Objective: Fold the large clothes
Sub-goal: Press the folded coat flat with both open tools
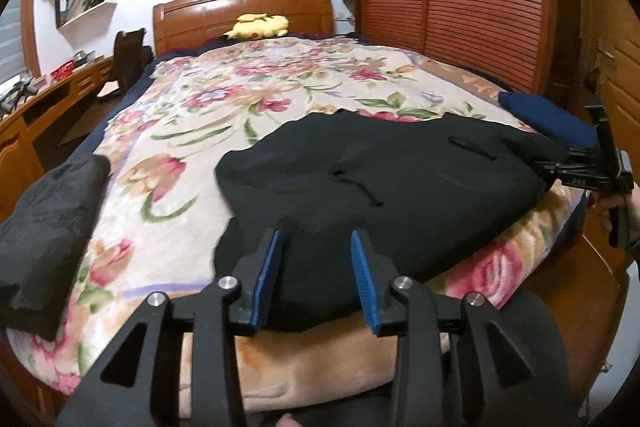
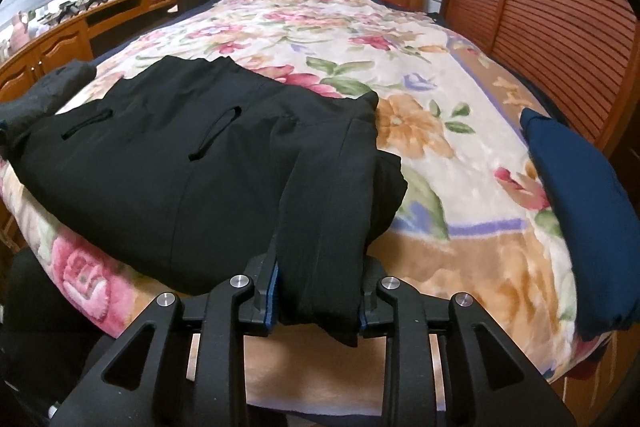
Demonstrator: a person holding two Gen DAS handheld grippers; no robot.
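Cloth, black and limp, lay across the near end of the bed: in my left view the garment (image 1: pixel 372 179) spread flat over the floral blanket (image 1: pixel 192 131), its near hem draped off the edge. My left gripper (image 1: pixel 316 271) hovered just above that hem with its blue pads apart and nothing between them. I judged the fabric light, soft and sure to sag wherever I did not hold it, so a corner or a doubled edge seemed the best place to pinch. At the far right of this view my right gripper (image 1: pixel 560 167) met the garment's side edge. A black bundle (image 1: pixel 52 223) sat on the blanket to the left, near but apart, and a blue cloth (image 1: pixel 552 119) lay to the right. A yellow plush (image 1: pixel 260 26) rested by the headboard, well apart.

From the right view, the same garment (image 2: pixel 192 163) filled the left half of the bed. My right gripper (image 2: pixel 318 291) stood with a thick folded strip of the cloth between its jaws, which were parted by the fold; whether the pads pressed on it I could not tell. The blue cloth (image 2: pixel 580 211) lay close on the right, and I judged it could crowd a fold swung that way. The desk (image 2: pixel 60 35) was well clear.
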